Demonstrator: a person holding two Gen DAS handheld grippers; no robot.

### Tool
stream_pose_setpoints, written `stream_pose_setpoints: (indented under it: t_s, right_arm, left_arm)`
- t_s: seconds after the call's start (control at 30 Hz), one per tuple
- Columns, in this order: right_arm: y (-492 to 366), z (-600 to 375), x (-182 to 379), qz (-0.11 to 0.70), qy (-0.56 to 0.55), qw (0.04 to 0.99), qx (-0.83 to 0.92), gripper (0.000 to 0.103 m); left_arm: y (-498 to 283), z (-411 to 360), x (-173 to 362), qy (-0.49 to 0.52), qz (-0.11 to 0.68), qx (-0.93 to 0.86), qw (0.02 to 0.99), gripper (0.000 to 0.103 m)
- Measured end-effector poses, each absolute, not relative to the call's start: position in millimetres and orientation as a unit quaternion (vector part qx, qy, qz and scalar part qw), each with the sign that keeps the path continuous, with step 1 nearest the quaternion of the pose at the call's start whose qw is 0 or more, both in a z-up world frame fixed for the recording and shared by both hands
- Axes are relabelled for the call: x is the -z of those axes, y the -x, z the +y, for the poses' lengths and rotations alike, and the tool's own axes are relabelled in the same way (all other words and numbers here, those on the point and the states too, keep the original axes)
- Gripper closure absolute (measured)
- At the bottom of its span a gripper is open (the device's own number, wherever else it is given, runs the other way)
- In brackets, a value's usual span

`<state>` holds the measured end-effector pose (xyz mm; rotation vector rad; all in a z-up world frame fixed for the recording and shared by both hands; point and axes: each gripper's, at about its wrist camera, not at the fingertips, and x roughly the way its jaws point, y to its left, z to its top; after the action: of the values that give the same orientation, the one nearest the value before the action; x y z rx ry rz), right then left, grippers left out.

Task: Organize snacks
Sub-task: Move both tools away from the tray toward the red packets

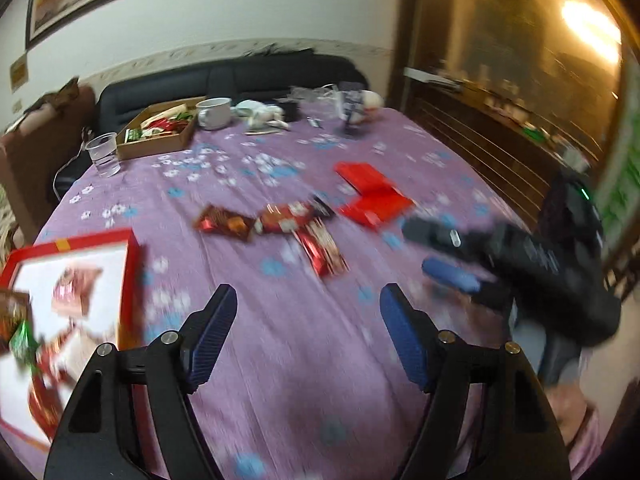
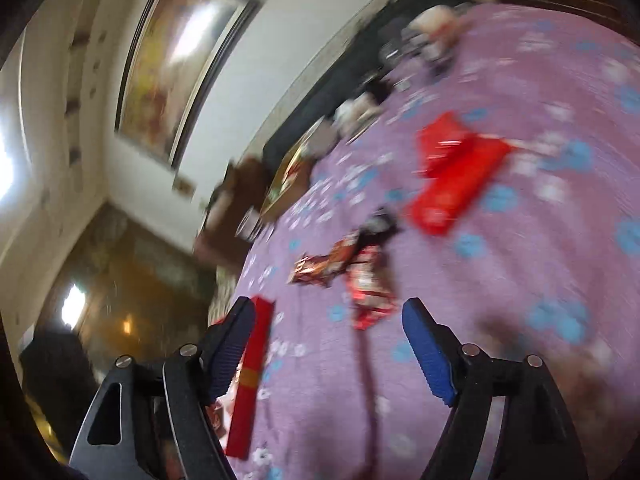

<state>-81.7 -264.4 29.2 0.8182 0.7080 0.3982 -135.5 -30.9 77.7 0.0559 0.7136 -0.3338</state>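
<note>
Several red and brown snack packets (image 1: 280,224) lie mid-table on the purple flowered cloth (image 1: 300,360), with red packets (image 1: 372,196) behind them. A red-rimmed white box (image 1: 76,292) holding a few snacks sits at the left. My left gripper (image 1: 308,304) is open and empty above bare cloth. My right gripper (image 1: 444,256) shows at the right, open. In the right wrist view the right gripper (image 2: 328,312) is open and empty, tilted, just short of the snack packets (image 2: 360,276); the red packets (image 2: 452,176) lie beyond and the red box rim (image 2: 252,376) is at its left finger.
A cardboard tray of snacks (image 1: 156,132), a plastic cup (image 1: 104,154), a white mug (image 1: 214,112) and small clutter stand at the table's far edge. A dark sofa (image 1: 224,76) is behind. A wooden cabinet (image 1: 500,100) is at the right.
</note>
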Motion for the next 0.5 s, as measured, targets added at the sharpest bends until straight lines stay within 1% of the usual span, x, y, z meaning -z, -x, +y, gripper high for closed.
stream_pose_setpoints:
  t_s: [0.1,0.2,0.27,0.3,0.37,0.5]
  right_arm:
    - [123,-266,-21,0.313,-0.393,0.849,-0.165,0.023]
    - [160,-248,-34,0.303,-0.392,0.851,-0.176,0.023]
    - [185,-232,-55,0.290,-0.384,0.855,-0.195,0.022]
    - [198,-228,-67,0.280,-0.369,0.864,-0.194,0.020]
    - [224,-214,-87,0.268,-0.340,0.880,-0.196,0.018]
    - [262,-191,-99,0.272,-0.320,0.885,-0.203,0.018]
  left_arm:
    - [189,-11,-70,-0.050,0.335,0.166,0.926,0.029]
    - [221,4,-76,-0.061,0.347,0.164,0.921,0.029]
    - [245,15,-85,-0.067,0.330,0.160,0.928,0.021]
    - [259,23,-90,-0.064,0.313,0.151,0.935,0.019]
    - [276,36,-94,-0.036,0.301,0.148,0.941,0.019]
    - [301,51,-90,-0.006,0.311,0.170,0.935,0.019]
